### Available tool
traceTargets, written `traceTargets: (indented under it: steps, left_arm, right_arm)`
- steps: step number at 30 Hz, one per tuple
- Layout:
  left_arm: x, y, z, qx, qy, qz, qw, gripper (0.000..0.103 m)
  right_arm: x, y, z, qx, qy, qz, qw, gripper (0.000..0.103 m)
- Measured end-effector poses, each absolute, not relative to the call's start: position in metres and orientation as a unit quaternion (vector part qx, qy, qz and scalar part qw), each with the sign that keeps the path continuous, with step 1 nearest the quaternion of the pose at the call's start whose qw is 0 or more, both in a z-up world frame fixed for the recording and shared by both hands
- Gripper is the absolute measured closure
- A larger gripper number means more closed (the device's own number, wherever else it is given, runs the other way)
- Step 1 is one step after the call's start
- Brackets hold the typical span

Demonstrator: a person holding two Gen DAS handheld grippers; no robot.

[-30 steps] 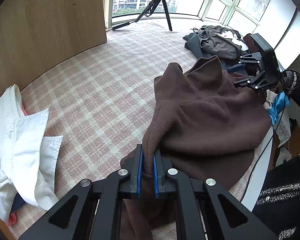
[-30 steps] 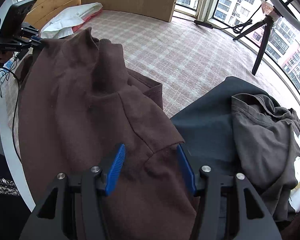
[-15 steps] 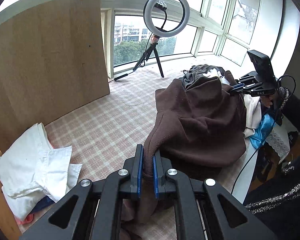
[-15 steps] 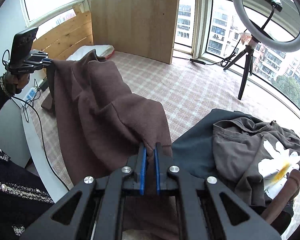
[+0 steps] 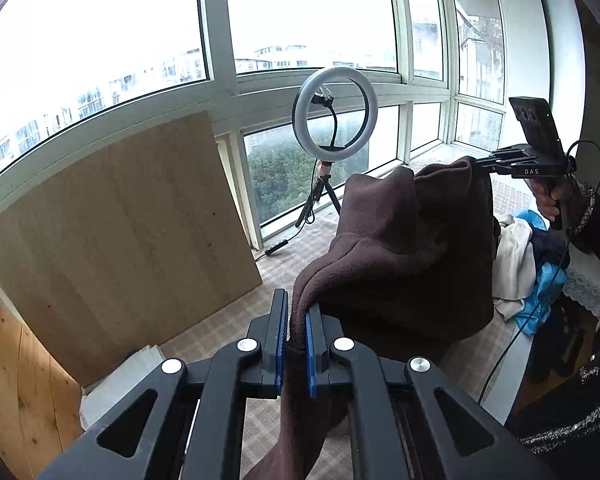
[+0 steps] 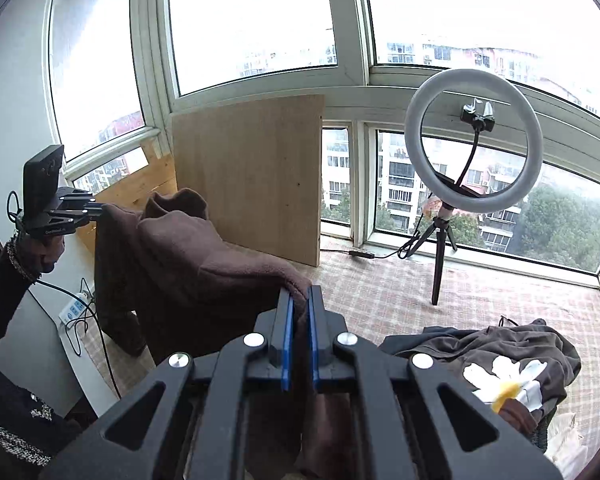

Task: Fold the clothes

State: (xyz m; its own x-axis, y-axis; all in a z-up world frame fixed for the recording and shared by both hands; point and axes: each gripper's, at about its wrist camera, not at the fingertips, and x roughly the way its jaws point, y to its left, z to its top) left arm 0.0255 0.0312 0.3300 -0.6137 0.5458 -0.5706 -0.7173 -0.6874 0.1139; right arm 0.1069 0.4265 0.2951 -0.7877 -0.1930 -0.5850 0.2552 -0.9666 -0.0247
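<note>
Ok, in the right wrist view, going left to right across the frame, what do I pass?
Left gripper → brown garment it holds up → wooden board → ring light on its tripod, with the dark flower-print garment lying below it.

I'm seeing the sweater (image 5: 400, 256) hanging between my left gripper (image 5: 296, 344) and my right gripper (image 6: 299, 340), raised above the platform (image 6: 440, 292). The ring light (image 6: 472, 144) is standing on its tripod at the window side, with the wooden board (image 6: 256, 176) leaning to its left. The clothes pile (image 6: 500, 356) is lying to my right.
</note>
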Motion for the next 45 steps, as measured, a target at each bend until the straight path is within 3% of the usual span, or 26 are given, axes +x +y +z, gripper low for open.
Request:
traceTargets:
  steps: [2, 5, 13, 18, 23, 30, 34, 38, 42, 45]
  left_arm:
    - [0.033, 0.033, 0.353, -0.232, 0.191, 0.891, 0.339, 0.096]
    - [0.05, 0.033, 0.389, -0.189, 0.22, 0.903, 0.316, 0.096]
    - [0.125, 0.01, 0.477, -0.071, 0.238, 0.924, 0.292, 0.096]
    - [0.157, -0.001, 0.502, -0.035, 0.253, 0.922, 0.29, 0.096]
    - [0.132, 0.0, 0.495, -0.064, 0.252, 0.922, 0.288, 0.096]
    - [0.004, 0.02, 0.426, -0.196, 0.209, 0.915, 0.284, 0.097]
    - [-0.106, 0.063, 0.332, -0.29, 0.222, 0.904, 0.223, 0.095]
    - [-0.206, 0.087, 0.221, -0.402, 0.188, 0.883, 0.152, 0.092]
    - [-0.226, 0.068, 0.163, -0.446, 0.137, 0.87, 0.158, 0.091]
    - [-0.186, 0.04, 0.15, -0.466, 0.097, 0.86, 0.185, 0.091]
  right_arm:
    - [0.101, 0.42, 0.305, 0.313, 0.1, -0.942, 0.069, 0.097]
    - [0.129, 0.423, 0.361, 0.235, 0.08, -0.966, 0.066, 0.097]
    - [0.231, 0.398, 0.478, 0.067, 0.125, -0.989, 0.029, 0.097]
    - [0.276, 0.382, 0.512, -0.005, 0.129, -0.992, 0.013, 0.097]
    - [0.257, 0.374, 0.513, 0.002, 0.133, -0.991, 0.013, 0.097]
    - [0.118, 0.381, 0.449, 0.105, 0.123, -0.987, -0.006, 0.097]
    - [-0.008, 0.392, 0.377, 0.199, 0.108, -0.973, -0.053, 0.097]
    - [-0.142, 0.403, 0.261, 0.379, 0.101, -0.916, -0.084, 0.096]
    - [-0.157, 0.42, 0.172, 0.467, 0.052, -0.882, -0.036, 0.095]
    - [-0.137, 0.436, 0.153, 0.472, 0.03, -0.881, -0.012, 0.091]
